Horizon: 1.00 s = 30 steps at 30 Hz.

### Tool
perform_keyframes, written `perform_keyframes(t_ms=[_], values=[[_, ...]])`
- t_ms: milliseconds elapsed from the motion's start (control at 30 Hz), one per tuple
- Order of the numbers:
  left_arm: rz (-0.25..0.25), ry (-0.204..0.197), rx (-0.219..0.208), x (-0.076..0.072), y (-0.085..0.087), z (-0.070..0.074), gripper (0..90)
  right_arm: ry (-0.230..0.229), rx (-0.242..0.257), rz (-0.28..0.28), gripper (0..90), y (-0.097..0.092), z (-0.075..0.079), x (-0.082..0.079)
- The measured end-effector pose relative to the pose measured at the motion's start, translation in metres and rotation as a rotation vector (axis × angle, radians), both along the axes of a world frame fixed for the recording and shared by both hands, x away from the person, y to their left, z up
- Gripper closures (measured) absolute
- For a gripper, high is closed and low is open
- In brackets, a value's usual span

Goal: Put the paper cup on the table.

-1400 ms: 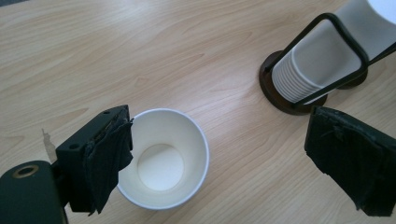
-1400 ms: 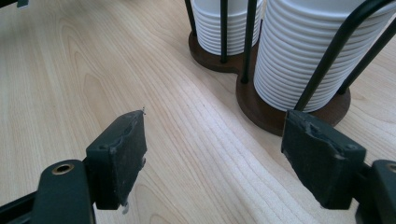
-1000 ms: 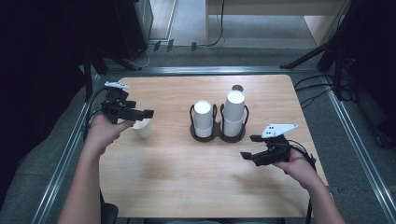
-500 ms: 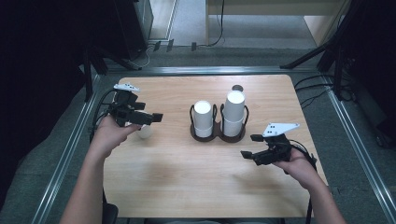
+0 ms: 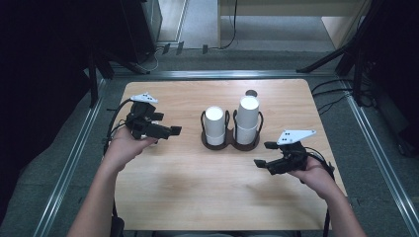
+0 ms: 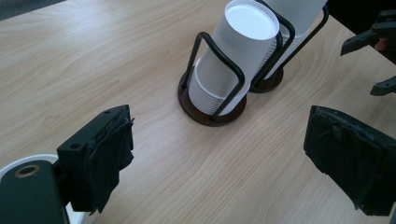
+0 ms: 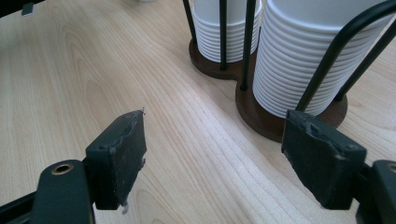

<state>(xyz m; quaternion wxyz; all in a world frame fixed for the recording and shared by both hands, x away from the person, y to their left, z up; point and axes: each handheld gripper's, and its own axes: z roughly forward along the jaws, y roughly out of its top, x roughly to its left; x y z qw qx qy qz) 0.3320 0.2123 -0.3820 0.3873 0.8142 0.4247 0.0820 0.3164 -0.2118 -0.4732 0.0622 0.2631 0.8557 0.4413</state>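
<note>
My left tongs (image 5: 170,131) now hang open and lifted off the single white paper cup (image 6: 28,161) on the wooden bench (image 5: 197,182), so it's released, while my open right tongs (image 5: 263,155) wait near the stacked white cups (image 5: 214,126).

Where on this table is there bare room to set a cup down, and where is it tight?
The widest bare wood is the near strip between the left gripper, the right gripper and the table front edge. The far left corner behind the left gripper is also open. It is crowded at mid-table around the cup holder with its two cup stacks.
</note>
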Motion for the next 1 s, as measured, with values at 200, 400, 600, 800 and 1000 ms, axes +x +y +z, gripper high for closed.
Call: perform_keyframes(t_ms=[200,400,600,800,1000], values=[[-0.021,-0.004,-0.004,-0.004,-0.010,-0.006,8.3,0.002,-0.001,0.004,22.3,0.002,0.001,-0.001],[-0.047,-0.006,-0.018,-0.007,-0.022,-0.015,8.3,-0.001,-0.002,0.010,22.3,0.003,0.001,0.000],[-0.074,-0.007,-0.016,-0.011,-0.036,-0.024,8.3,-0.001,-0.004,0.011,22.3,0.003,0.001,-0.001],[-0.090,-0.003,-0.014,-0.014,-0.047,-0.031,8.3,-0.004,-0.002,0.011,22.3,0.003,0.002,-0.001],[-0.132,0.001,0.000,-0.018,-0.063,-0.038,8.3,-0.010,-0.003,0.016,22.3,0.004,0.002,-0.001]])
